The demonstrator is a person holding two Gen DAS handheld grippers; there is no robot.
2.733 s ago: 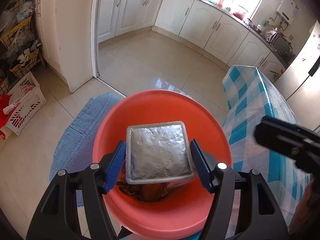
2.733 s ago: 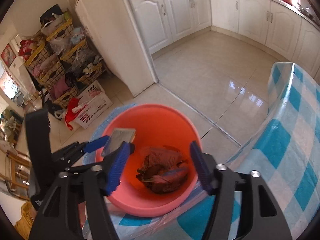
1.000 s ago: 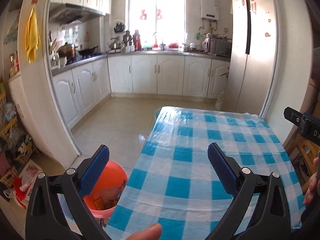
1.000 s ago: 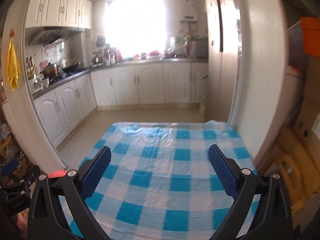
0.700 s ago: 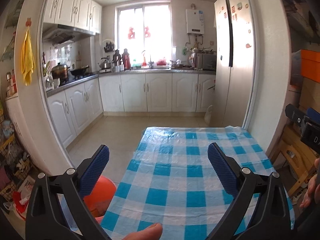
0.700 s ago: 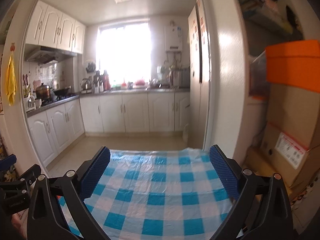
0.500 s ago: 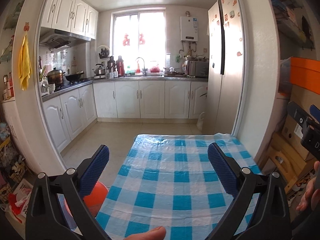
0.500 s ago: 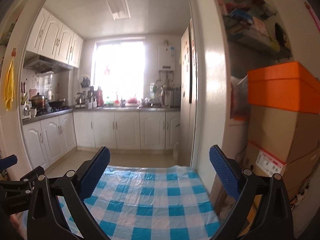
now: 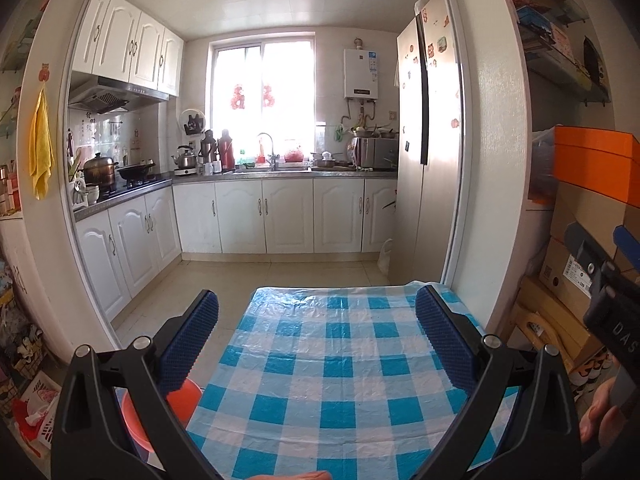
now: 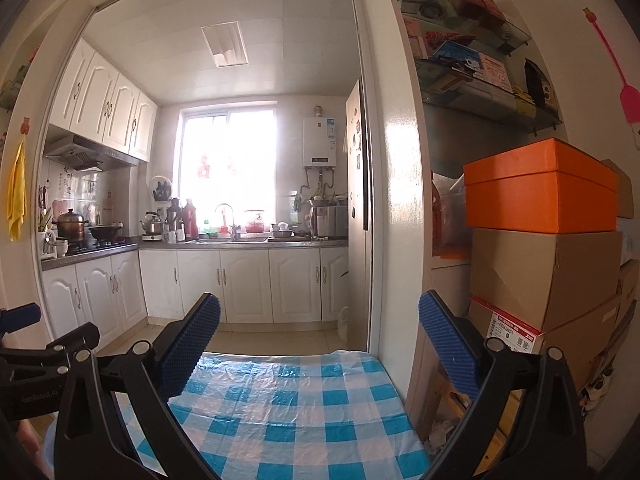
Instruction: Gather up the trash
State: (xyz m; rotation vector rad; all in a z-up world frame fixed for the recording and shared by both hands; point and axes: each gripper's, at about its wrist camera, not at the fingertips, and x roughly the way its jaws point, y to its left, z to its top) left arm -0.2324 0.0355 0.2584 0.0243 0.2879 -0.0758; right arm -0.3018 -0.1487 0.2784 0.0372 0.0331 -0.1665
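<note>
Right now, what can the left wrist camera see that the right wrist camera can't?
Only the left view shows the red bucket on the floor beside the table, the white basket and the person's hand. Only the right view shows the pink swatter on the wall and the whole orange box. Both show the checked tablecloth with no trash on it, the kitchen window, and open, empty blue fingers.

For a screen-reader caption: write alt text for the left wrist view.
The left tongs hang open and empty over a table covered in a blue-and-white checked cloth. An orange bucket sits on the floor at the table's left edge. Beyond lies a white kitchen with a bright window; the right tongs poke in from the right.
</note>
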